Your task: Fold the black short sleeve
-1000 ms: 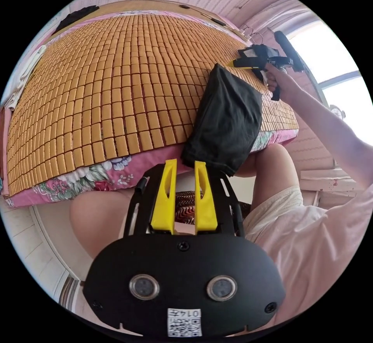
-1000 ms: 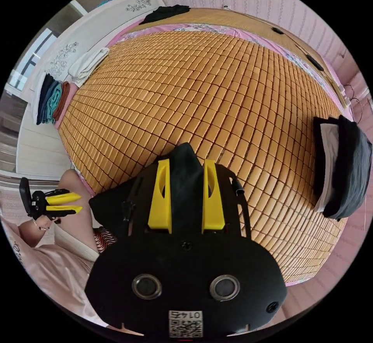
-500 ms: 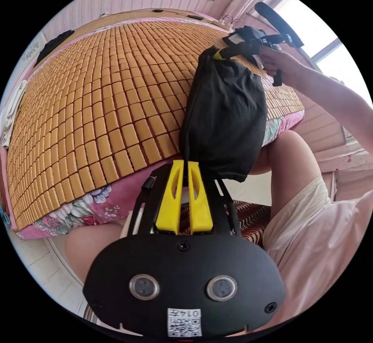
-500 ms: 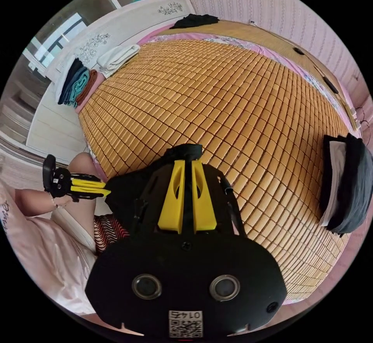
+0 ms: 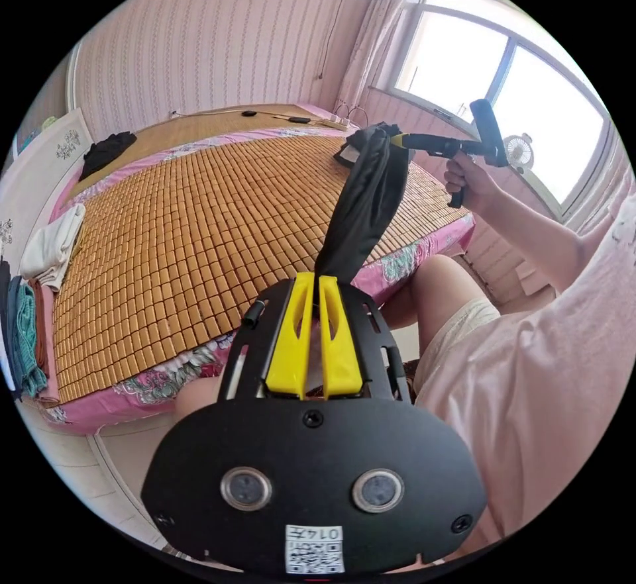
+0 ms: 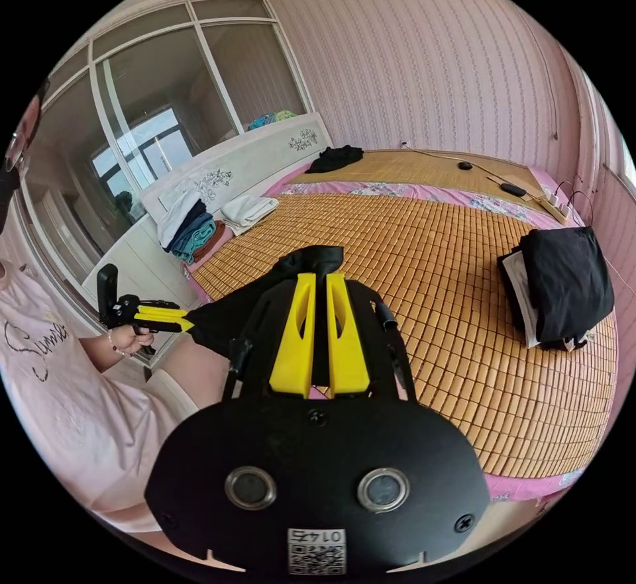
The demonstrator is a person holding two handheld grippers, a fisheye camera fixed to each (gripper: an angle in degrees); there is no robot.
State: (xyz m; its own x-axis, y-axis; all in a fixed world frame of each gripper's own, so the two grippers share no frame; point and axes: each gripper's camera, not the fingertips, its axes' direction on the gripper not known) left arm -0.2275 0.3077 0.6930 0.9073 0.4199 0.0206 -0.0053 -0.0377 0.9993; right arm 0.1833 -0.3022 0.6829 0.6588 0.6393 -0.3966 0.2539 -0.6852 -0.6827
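Black short sleeve point(image 5: 366, 206) stretched taut, lengthwise between left gripper point(image 5: 317, 286) and right gripper point(image 5: 399, 141)

I am clamping my yellow-jawed left gripper point(image 5: 317, 286) on one end of the black cloth garment point(image 5: 366, 203), jaws nearly together. I am pinching its other end with my yellow-jawed right gripper point(image 6: 318, 283), arm stretched out.

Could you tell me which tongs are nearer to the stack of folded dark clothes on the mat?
Right. The right tongs hang beside the stack, over the mat; the left tongs sit past the bed's edge.
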